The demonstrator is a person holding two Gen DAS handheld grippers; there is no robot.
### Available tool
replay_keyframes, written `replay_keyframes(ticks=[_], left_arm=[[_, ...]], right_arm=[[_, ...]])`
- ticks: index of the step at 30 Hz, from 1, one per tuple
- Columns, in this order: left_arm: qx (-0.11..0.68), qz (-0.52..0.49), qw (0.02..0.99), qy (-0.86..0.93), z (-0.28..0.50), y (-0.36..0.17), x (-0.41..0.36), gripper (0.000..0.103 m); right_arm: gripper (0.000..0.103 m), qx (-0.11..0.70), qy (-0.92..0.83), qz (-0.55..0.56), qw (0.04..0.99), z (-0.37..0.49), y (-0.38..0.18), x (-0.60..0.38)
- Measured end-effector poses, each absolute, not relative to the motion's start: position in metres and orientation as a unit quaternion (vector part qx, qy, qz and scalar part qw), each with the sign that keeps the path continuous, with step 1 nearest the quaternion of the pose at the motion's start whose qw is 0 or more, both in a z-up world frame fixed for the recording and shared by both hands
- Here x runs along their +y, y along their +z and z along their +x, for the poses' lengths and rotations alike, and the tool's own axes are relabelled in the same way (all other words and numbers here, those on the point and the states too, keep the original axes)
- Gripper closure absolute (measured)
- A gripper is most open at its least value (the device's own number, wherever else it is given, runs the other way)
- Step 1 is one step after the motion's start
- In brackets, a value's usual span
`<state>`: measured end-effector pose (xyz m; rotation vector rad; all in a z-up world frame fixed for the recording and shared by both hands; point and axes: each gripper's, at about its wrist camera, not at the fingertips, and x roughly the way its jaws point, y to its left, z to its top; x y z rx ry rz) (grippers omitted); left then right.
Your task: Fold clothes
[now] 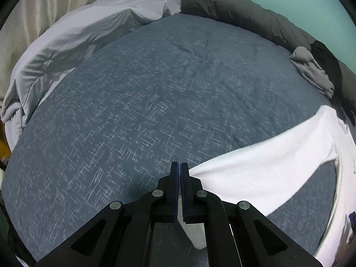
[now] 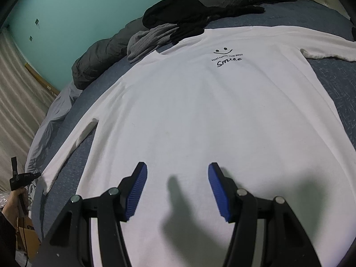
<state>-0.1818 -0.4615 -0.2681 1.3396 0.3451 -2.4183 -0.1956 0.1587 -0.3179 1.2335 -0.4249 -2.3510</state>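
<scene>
Reading "YOU HAVE THE BEST" on white shirt (image 2: 200,115), apparently "Smile" beneath

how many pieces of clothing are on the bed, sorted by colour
white: 1, the long-sleeved shirt spread flat
grey: 1, a crumpled garment by the shirt's collar
black: 1, a crumpled heap behind the grey one; whether it is a single piece cannot be told
total: 3

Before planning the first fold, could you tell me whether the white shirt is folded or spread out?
Spread out: the white shirt lies flat, print up, both sleeves out.
</scene>
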Motion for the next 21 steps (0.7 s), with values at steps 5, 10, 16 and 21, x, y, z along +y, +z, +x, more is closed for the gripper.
replay_keyframes(ticks=[5, 10, 16, 21], left_arm=[[0.13, 0.459, 0.185, -0.859, -0.182, -0.267, -0.472, 0.102], [0.143, 0.467, 0.189, -0.852, -0.181, -0.275, -0.484, 0.101], [0.186, 0.461, 0.176, -0.849, -0.154, -0.273, -0.494, 0.1], [0.216, 0.49, 0.132, -0.835, -0.134, -0.294, -0.474, 0.098]], right_arm=[[0.045, -0.151, -0.853, 0.447, 0.224, -0.195, -0.319, 0.158], [0.045, -0.152, -0.853, 0.446, 0.226, -0.195, -0.318, 0.158], [0.045, -0.158, -0.853, 0.441, 0.228, -0.194, -0.314, 0.16], [0.045, -0.161, -0.854, 0.437, 0.232, -0.192, -0.31, 0.16]])
